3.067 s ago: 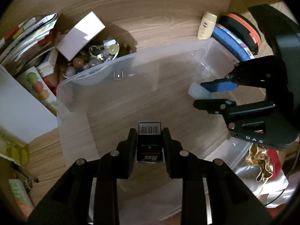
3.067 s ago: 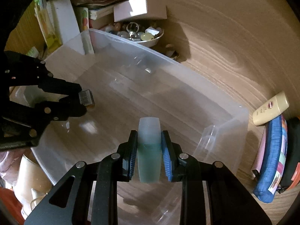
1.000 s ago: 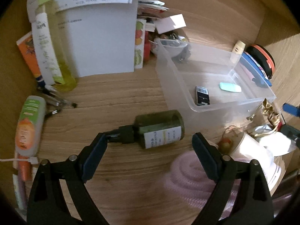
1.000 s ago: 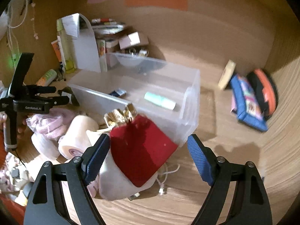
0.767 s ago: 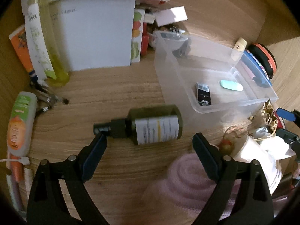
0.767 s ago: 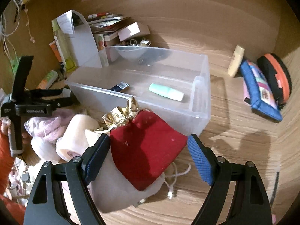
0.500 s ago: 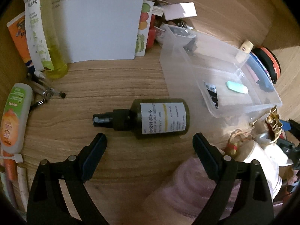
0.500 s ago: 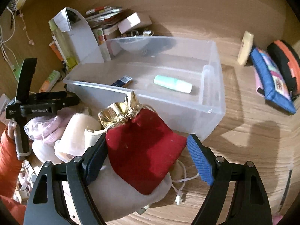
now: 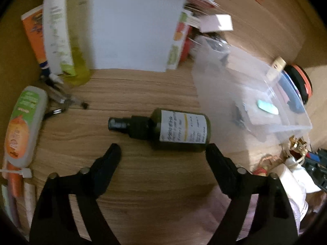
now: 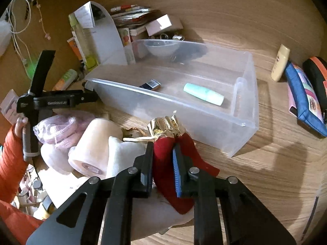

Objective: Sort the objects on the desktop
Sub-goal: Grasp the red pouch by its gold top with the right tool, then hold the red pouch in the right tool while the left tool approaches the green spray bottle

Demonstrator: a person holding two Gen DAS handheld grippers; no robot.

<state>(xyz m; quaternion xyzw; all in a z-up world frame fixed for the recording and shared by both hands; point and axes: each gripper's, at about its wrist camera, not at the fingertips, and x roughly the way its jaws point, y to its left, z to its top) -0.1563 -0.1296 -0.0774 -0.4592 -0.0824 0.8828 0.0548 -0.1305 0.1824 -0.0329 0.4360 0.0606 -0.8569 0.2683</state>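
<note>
Fabric of a red pouch (image 10: 173,167) is clamped between the jaws of the right gripper (image 10: 162,153), with the pouch's gold gathered top (image 10: 165,125) standing just past the fingertips at 12 o'clock in the right wrist view. At 9 o'clock from the pouch, a cream roll (image 10: 94,145) and a pink coiled hose (image 10: 63,126) are seen lying close together. Beyond the pouch, a clear plastic bin (image 10: 243,120) is set on the wooden desk (image 10: 276,163); a mint tube (image 10: 203,94) and a small black barcode box (image 10: 150,84) are lying apart on its floor. At 3 o'clock, a blue pencil case (image 10: 306,102) and a beige bottle (image 10: 280,62) are found outside the bin.

In the left wrist view, the left gripper (image 9: 162,150) is held wide apart, nothing being gripped. A dark green spray bottle (image 9: 163,131) is lying on its side just past the fingertips, nozzle toward 9 o'clock and base near the right fingertip. At 9 o'clock an orange-and-green tube (image 9: 22,126) is seen, and at 12 o'clock a white sheet (image 9: 130,24) is propped upright.
</note>
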